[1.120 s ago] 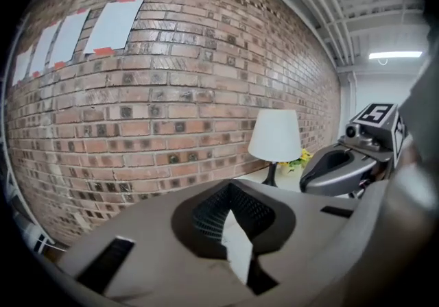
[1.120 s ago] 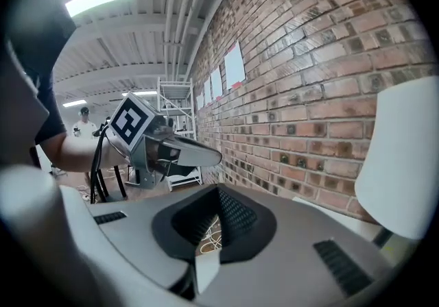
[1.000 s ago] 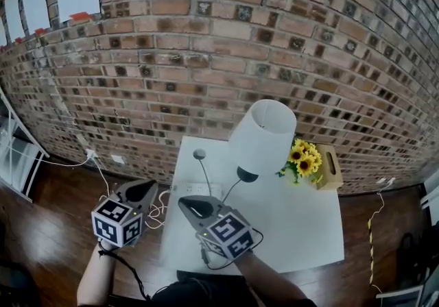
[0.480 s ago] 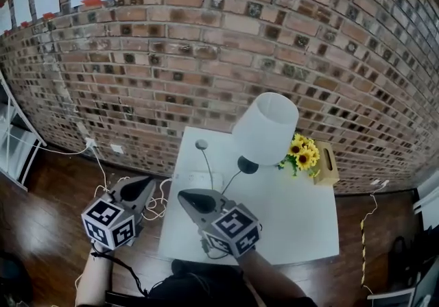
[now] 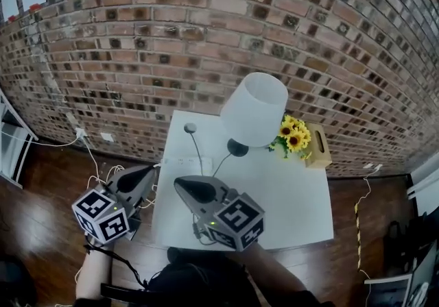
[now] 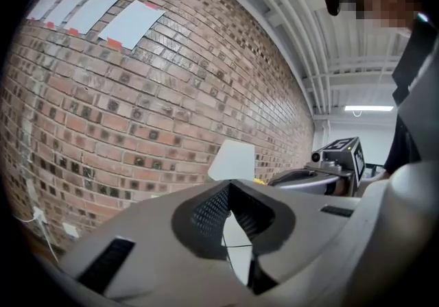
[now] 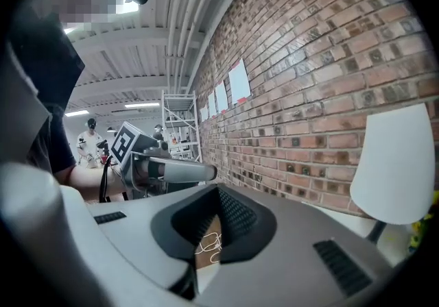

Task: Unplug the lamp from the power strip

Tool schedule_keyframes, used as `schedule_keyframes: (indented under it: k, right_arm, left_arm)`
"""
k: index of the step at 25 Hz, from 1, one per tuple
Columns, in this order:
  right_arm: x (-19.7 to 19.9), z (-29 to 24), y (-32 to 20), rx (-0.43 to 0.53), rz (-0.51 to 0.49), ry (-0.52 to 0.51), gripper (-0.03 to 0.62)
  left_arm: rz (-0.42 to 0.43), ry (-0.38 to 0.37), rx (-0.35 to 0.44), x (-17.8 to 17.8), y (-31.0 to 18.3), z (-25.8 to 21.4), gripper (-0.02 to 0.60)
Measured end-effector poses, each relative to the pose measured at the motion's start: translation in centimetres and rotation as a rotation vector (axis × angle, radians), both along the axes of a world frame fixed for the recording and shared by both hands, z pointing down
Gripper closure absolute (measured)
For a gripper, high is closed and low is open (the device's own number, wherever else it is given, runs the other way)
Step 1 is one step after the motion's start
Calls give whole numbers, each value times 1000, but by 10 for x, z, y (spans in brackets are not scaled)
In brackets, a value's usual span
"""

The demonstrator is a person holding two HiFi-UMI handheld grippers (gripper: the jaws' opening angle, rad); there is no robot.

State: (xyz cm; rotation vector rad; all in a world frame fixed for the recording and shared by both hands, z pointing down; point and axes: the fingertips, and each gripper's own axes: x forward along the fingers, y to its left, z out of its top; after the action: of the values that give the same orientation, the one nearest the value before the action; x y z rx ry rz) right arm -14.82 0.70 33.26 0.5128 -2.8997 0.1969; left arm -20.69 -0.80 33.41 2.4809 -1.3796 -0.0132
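A white surface [image 5: 274, 196] stands against the brick wall [image 5: 206, 38]. On it sit a lamp [image 5: 254, 108] at the back, a power strip [image 5: 180, 162] near the left edge, and sunflowers [image 5: 293, 136] beside a wooden box [image 5: 317, 150].

- My head camera sits high above the near edge of the white table [image 5: 288, 196] and looks steeply down and forward. It takes in the whole tabletop, the brick wall [image 5: 206, 31] on the far side, and the floor [image 5: 41, 210] to the left and right.
- The camera on the left gripper [image 5: 147, 174] looks almost level along its own jaws toward the wall, from beside the table's near left edge.
- The camera on the right gripper [image 5: 182, 186] faces the same wall from over the near edge, with its jaws filling the foreground.
- All three views share the wall and the lamp shade [image 5: 254, 108], and each gripper view catches the other gripper close beside it.
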Motion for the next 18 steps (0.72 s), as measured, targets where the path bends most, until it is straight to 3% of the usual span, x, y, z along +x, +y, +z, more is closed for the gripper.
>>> schedule_keyframes:
  k: [5,8,12,16,18]
  right_arm:
    - [28,-16,-2,22,22,-56,594]
    - [55,-17,-9,25,48,-77,594]
    - [96,-17,-13,23,62,-92,594]
    - [152,-13,-11,-16,108,-113,594]
    - [182,-12,-10,-29,128,-113,594]
  left_arm:
    - [31,55,68,28,-7,-26,571]
    - [62,49,108,57,-10,-40,571]
    - [114,46,93,105,-19,-45,571]
    - [130,121,74,153,-29,-51,571]
    - [132,114,75,176,-31,-53,571]
